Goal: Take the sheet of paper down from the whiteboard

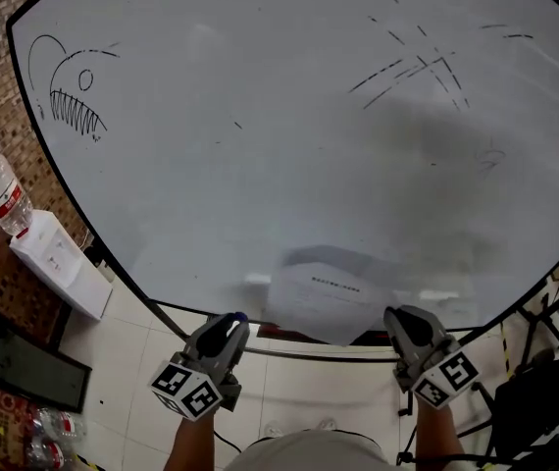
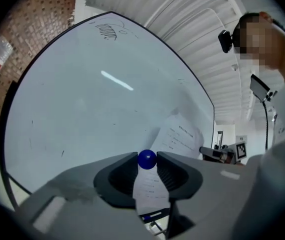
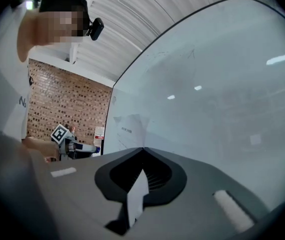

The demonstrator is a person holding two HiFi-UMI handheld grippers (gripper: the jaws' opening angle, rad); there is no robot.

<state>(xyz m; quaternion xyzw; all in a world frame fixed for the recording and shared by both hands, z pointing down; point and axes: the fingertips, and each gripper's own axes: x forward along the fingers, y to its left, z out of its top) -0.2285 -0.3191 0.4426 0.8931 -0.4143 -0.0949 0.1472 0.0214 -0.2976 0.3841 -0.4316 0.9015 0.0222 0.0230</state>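
The left gripper (image 1: 228, 328) was clenched on a small blue ball magnet (image 2: 147, 159), pinched right at its jaw tips, with printed paper showing through the gap beneath it. The right gripper (image 3: 143, 150) had its jaws closed tip to tip, and a white sliver stood between them, most likely an edge of the sheet (image 1: 327, 300), so I judged it was gripping the paper. The sheet lay between the two grippers, low on the board (image 1: 260, 145), buckled and with its lower corner hanging past the bottom frame. It looked light and limp: it would fold, flutter and tear easily if tugged from one point, and it was too thin to grip anywhere but an edge or corner. A pinch near a side edge, as on the right, seemed the safest hold, moved gently with no twist. Farther off to the left, a clear bottle (image 1: 2, 196) with a red label stood neck-down in a white dispenser (image 1: 59, 263); how full it was could not be told.
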